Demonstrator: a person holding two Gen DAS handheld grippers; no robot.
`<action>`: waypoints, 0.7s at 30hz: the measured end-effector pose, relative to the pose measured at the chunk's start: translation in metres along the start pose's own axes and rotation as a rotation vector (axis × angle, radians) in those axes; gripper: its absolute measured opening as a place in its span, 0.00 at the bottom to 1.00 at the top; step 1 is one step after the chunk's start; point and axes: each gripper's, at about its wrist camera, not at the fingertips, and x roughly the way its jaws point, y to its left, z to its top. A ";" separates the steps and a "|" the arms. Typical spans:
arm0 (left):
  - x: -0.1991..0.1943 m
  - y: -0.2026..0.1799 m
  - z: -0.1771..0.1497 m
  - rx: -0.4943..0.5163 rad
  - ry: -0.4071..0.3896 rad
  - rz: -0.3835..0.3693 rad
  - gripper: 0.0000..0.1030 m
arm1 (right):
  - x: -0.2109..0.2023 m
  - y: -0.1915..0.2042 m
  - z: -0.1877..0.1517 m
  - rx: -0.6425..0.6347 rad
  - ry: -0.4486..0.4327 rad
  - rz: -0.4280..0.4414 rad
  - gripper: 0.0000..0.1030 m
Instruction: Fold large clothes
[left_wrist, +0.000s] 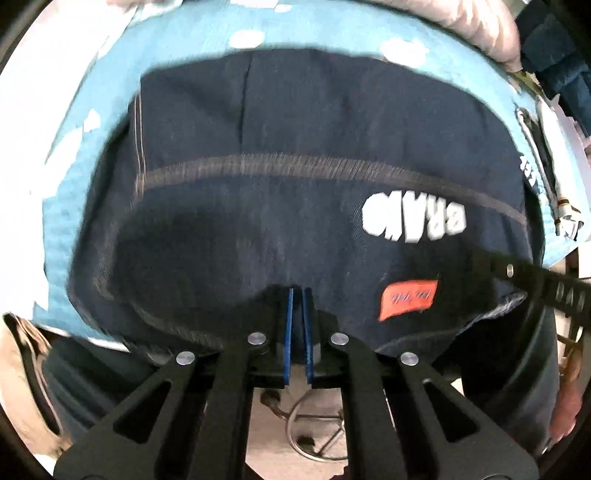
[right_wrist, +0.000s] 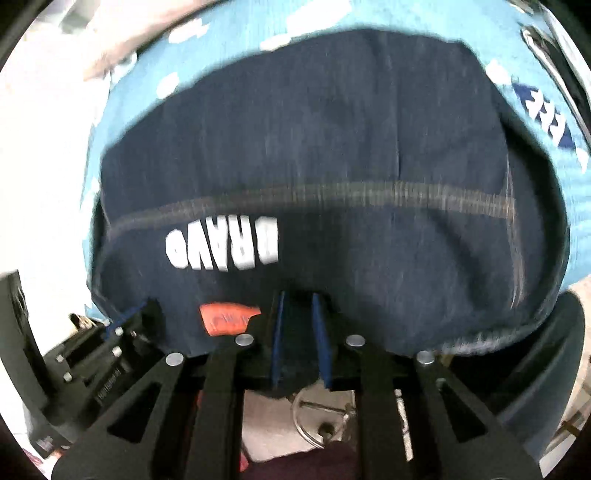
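One dark navy garment (left_wrist: 295, 155) lies spread on a light-blue bed cover (left_wrist: 207, 40) with white blotches. Its near edge hangs off the side of the bed toward both cameras, and both grippers have that edge pinched. Pictures are motion-blurred.

Left to right in the left wrist view: the left gripper (left_wrist: 297, 295) sits at the near hem, blue pads drawn almost together, a thin layer of navy cloth clamped between them. Right of it, an orange patch (left_wrist: 408, 298); above that, white lettering (left_wrist: 413, 218), upside-down. Far right, the tip of the other gripper comes in at the hem.

Right wrist view: the right gripper (right_wrist: 299, 299) holds a thicker bunch of the same hem, pads narrow but with a visible gap filled by cloth.

Progress, as I judge it: early to middle. The garment looks flat, possibly already doubled once; a pale stitched seam (left_wrist: 295, 166) runs across it, and I cannot tell layers for sure. The near edge is gripped but not yet laid over. Remaining: carry the edge across, release, smooth, likely fold again.

Count: garment, one; grippers, two; orange patch, one; lettering, one word; bed cover, one.
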 end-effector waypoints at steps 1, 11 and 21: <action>-0.006 -0.003 0.007 0.007 -0.012 -0.004 0.06 | -0.006 0.000 0.013 0.001 -0.020 -0.001 0.16; 0.033 -0.006 0.103 -0.071 0.011 -0.070 0.04 | 0.029 0.043 0.089 0.005 0.037 0.021 0.12; 0.047 0.014 0.091 -0.217 0.066 -0.168 0.05 | 0.041 0.013 0.100 0.137 0.092 0.097 0.13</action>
